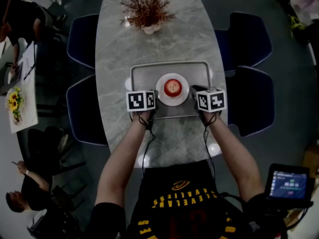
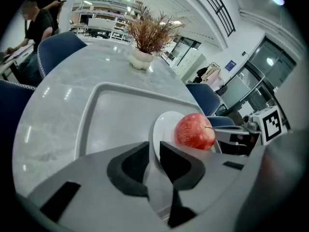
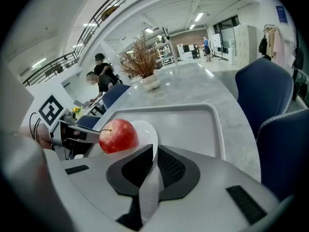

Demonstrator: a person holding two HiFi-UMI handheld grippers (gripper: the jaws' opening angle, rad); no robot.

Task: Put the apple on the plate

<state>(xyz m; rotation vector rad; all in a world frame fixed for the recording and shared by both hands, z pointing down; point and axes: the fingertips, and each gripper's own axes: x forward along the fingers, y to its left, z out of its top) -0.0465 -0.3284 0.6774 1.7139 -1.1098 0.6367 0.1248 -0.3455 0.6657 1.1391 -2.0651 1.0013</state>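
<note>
Left tool (image 2: 154, 153) has its jaws slightly apart, the plate (image 1: 159, 83) rim loose between them. Right tool (image 3: 153, 161) is clamped on the opposite rim. The apple (image 1: 172, 87) sits on the plate, inside the tray (image 1: 144, 71) on the worktop (image 1: 114, 44).

Long desk (image 1: 114, 59) of pale grey marbled stone, rounded at the corners and glossy enough to catch the ceiling lights. Toward the far end, near the middle line, a small white pot (image 1: 151, 29) of dry reddish-brown twigs, upright and straight on the stone. Nearer, well apart from the pot, a grey rectangular tray (image 1: 144, 78) with raised rim and rounded corners, flat on the desk, square to its edges and roughly centred across the width. Within the tray's near half, a white plate (image 1: 183, 82); whether flat on the tray or lifted cannot be told. Between tray and near edge, more of the same marbled stone.
</note>
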